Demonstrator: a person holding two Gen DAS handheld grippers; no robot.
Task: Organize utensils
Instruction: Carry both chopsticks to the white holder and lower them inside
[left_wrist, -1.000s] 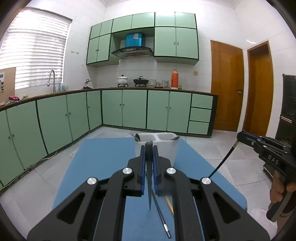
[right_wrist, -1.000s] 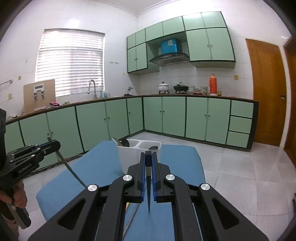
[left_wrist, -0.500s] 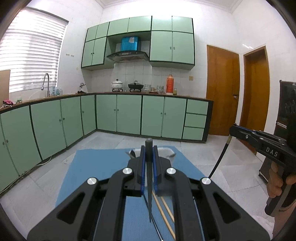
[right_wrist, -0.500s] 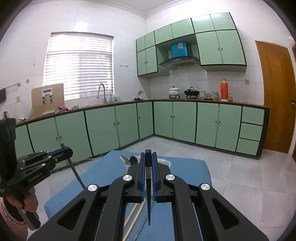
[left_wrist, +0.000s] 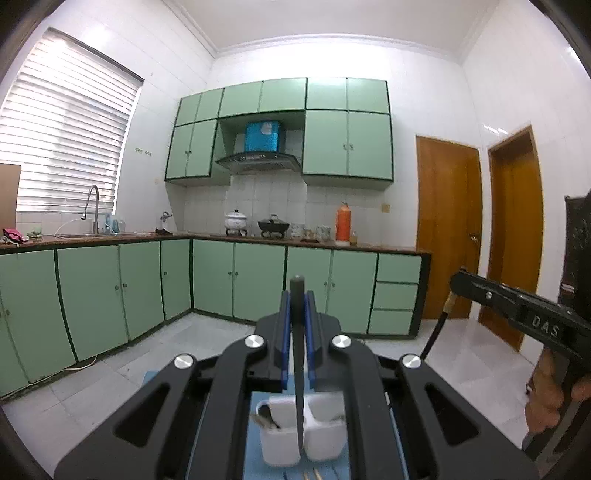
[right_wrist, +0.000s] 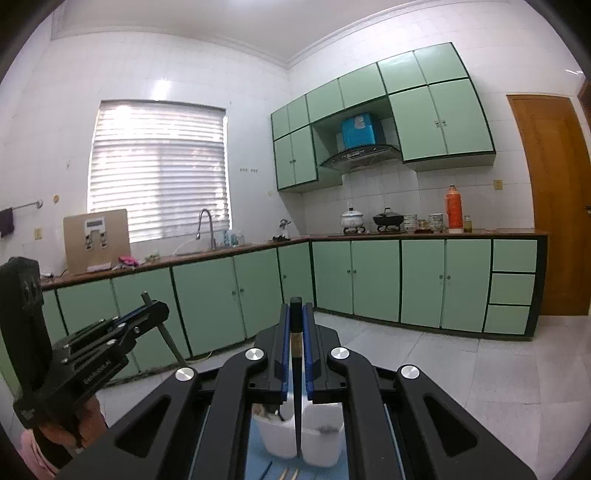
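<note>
Both tools were matte black plastic. The left gripper (left_wrist: 297, 325) had blue-lined fingers (left_wrist: 283, 332), four round silver screws and cut-out slots in its arms. The right gripper (right_wrist: 296, 332) matched it, its side stamped "DAS" in pale letters. A bare-skinned left hand (right_wrist: 62, 432) showed a pink sleeve at the wrist.

A two-compartment holder (left_wrist: 301, 439) stands on a mat (left_wrist: 255, 469), below both grippers. A spoon (left_wrist: 267, 415) sits in its left compartment. Chopsticks (left_wrist: 310, 474) lie on the mat before the holder. The left gripper (left_wrist: 297, 295) and right gripper (right_wrist: 295, 306) each clamp a stick (left_wrist: 297, 354), the other (right_wrist: 296, 369) likewise, hanging above the holder's divider.
</note>
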